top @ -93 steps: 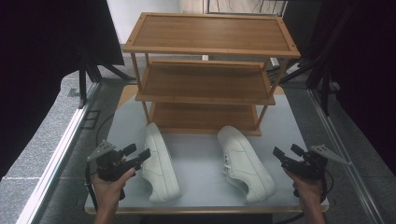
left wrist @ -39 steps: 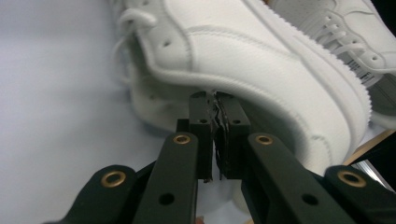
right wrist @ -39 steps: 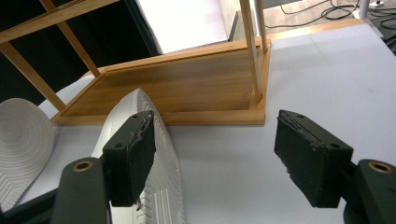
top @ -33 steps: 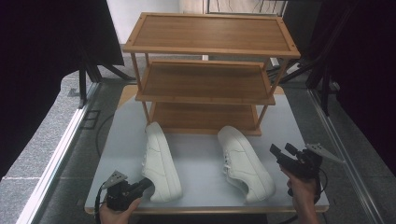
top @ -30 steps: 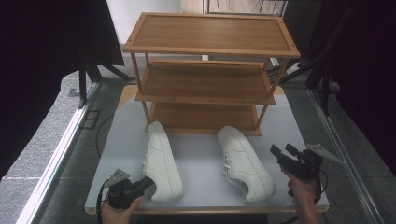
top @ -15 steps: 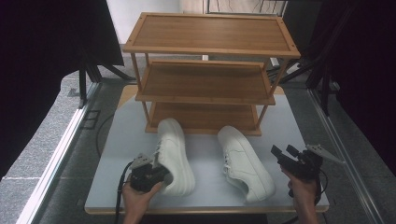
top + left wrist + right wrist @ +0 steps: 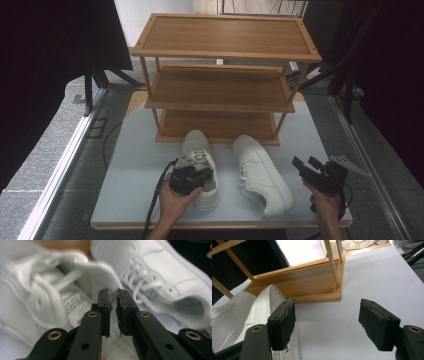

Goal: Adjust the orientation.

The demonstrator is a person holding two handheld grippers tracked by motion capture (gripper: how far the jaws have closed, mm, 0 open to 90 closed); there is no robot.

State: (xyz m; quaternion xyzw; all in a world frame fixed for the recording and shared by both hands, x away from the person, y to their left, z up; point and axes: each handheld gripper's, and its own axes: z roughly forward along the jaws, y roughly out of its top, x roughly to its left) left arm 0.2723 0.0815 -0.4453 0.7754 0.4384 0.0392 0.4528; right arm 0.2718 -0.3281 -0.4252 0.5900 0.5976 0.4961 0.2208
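the work in hand looks like moving a pair of white shoes onto the wooden rack (image 7: 220,102) at the far side of the counter (image 7: 132,167). the left shoe (image 7: 199,147) lies on the counter with its toe just short of the rack's bottom shelf (image 7: 220,129) and its heel toward the person. the right shoe (image 7: 262,172) lies just beside it, angled, with its heel nearer the counter's front edge.

the left tool (image 7: 200,174) sits at the heel opening of the left shoe. its jaws have just been opening and now stand a narrow slit apart. in the left gripper view the left tool (image 7: 112,293) shows that slit with nothing caught in it, and the shoe's collar and tongue label lie just beyond the tips. the right tool (image 7: 306,163) hovers over the counter's right side near the right shoe with its jaws wide apart and empty. in the right gripper view the shoe's ribbed sole (image 7: 270,303) is just beside the right tool's near jaw.

i judge the step to be a release or a re-grip on the left shoe just before the shelf. the next move calls for a firm pinch on the heel collar. the toe then has to be lifted over the shelf's raised front lip and slid in. a loose hold on the soft collar could let the shoe droop or twist.
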